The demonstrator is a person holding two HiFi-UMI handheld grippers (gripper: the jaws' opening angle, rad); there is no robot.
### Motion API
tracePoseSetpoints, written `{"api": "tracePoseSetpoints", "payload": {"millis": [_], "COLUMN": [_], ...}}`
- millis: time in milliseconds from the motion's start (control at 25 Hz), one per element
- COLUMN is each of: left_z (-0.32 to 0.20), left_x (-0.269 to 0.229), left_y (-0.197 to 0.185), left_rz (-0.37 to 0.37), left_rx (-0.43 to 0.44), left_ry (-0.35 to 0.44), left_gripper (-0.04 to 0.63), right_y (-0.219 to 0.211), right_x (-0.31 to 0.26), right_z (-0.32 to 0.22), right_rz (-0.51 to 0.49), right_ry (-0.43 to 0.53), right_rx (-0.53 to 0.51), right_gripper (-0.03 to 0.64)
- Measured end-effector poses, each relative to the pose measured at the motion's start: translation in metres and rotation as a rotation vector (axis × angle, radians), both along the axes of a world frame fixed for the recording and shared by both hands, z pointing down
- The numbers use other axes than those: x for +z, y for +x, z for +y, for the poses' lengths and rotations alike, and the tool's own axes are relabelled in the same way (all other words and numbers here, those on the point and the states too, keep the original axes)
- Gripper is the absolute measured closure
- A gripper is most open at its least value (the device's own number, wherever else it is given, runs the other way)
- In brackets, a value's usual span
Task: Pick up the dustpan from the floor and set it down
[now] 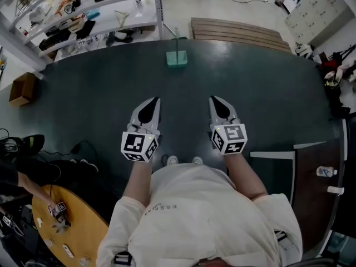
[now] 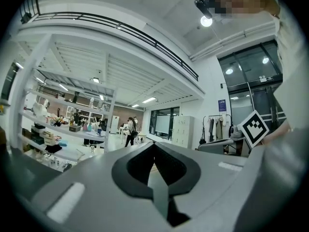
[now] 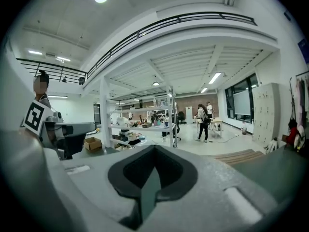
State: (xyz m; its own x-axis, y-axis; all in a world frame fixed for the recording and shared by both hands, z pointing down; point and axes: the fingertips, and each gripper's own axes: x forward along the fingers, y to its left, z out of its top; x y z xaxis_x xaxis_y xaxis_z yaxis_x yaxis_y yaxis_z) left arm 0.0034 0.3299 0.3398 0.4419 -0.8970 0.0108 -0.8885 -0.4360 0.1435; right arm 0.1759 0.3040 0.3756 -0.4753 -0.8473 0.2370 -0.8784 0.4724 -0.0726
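On the floor mat (image 1: 100, 104) the dustpan (image 1: 177, 57) stood near the far edge, ahead of both grippers and roughly midway between them. The left gripper (image 1: 154, 100) and right gripper (image 1: 214, 99) were side by side, apart. A shelving rack (image 1: 83, 10) lay beyond the mat, far left; a slatted platform (image 1: 239, 32) lay behind the dustpan, to its right. A cardboard box (image 1: 22, 88) sat off the mat's left edge. A round worktop (image 1: 78, 227) was near left, a bottle (image 1: 326, 172) near right.

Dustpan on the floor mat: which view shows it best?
Head view. The teal dustpan shows whole on the dark mat, its thin handle upright. The left gripper view and the right gripper view look out across the room, with their own jaws covering the floor ahead. Neither shows the dustpan.
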Motion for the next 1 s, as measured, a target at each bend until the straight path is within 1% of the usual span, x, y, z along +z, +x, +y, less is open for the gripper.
{"api": "tracePoseSetpoints", "payload": {"millis": [360, 480, 640, 800, 1000], "left_z": [-0.008, -0.021, -0.042, -0.082, -0.169], "left_x": [0.013, 0.015, 0.032, 0.047, 0.051], "left_y": [-0.038, -0.051, -0.066, -0.071, -0.076], "left_rz": [0.007, 0.015, 0.024, 0.034, 0.029], "left_rx": [0.013, 0.019, 0.004, -0.015, -0.033], "left_ry": [-0.018, -0.016, -0.046, -0.059, -0.056], "left_gripper": [0.581, 0.581, 0.581, 0.581, 0.581], "right_y": [-0.020, -0.027, -0.040, -0.045, -0.048], "right_x": [0.020, 0.025, 0.047, 0.060, 0.061], "right_z": [-0.016, -0.032, -0.050, -0.094, -0.186], "right_rz": [-0.015, -0.033, -0.032, -0.021, -0.009], "right_ry": [-0.043, -0.065, -0.116, -0.125, -0.122], "right_rx": [0.048, 0.070, 0.064, 0.042, 0.021], "right_gripper": [0.632, 0.632, 0.632, 0.632, 0.632]}}
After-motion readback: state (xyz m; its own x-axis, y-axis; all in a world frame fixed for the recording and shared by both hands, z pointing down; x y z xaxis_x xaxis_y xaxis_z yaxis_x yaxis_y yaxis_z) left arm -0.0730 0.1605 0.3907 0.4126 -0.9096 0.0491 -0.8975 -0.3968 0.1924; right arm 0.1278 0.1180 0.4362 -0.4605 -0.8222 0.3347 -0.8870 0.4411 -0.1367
